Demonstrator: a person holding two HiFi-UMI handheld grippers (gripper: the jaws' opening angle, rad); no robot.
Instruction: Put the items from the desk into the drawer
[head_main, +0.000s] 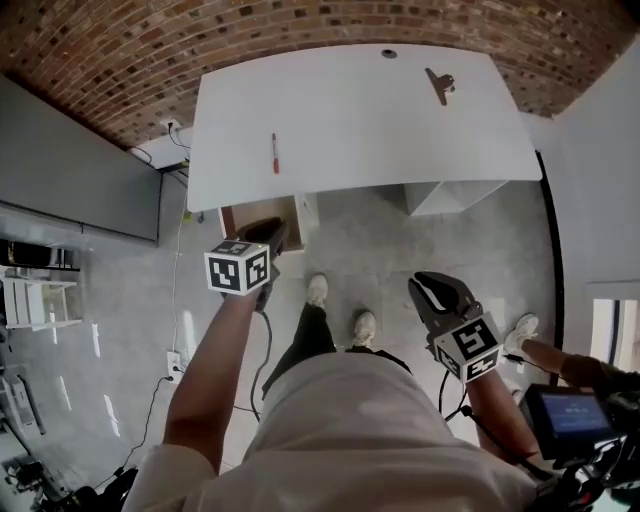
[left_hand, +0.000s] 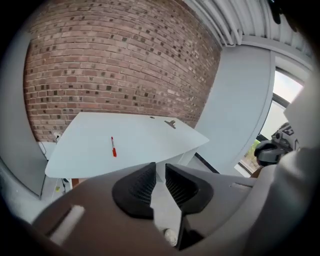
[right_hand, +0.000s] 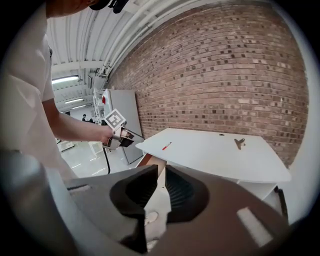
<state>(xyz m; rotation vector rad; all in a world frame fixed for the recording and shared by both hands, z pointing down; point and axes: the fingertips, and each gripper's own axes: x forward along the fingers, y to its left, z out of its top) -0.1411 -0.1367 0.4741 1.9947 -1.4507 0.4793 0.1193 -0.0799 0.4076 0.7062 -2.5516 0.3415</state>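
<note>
A red pen (head_main: 275, 153) lies on the left half of the white desk (head_main: 350, 130). Near the desk's far right corner lies a black binder clip (head_main: 439, 84). Below the desk's front left edge, the brown inside of the drawer unit (head_main: 262, 214) shows. My left gripper (head_main: 268, 236) hangs just in front of that unit, off the desk. Its jaws stand almost together with nothing between them. My right gripper (head_main: 432, 290) is held low over the floor, well short of the desk, jaws likewise nearly together and empty. The pen (left_hand: 113, 147) and the clip (left_hand: 171, 123) lie far beyond the left gripper (left_hand: 160, 167).
A white cabinet (head_main: 455, 195) stands under the desk's right side. A grey panel (head_main: 70, 185) runs along the left, with a wall socket and cables (head_main: 172, 360) on the floor. The brick wall lies behind the desk. Another person's shoe (head_main: 522, 328) and a screen device (head_main: 572, 415) are at the right.
</note>
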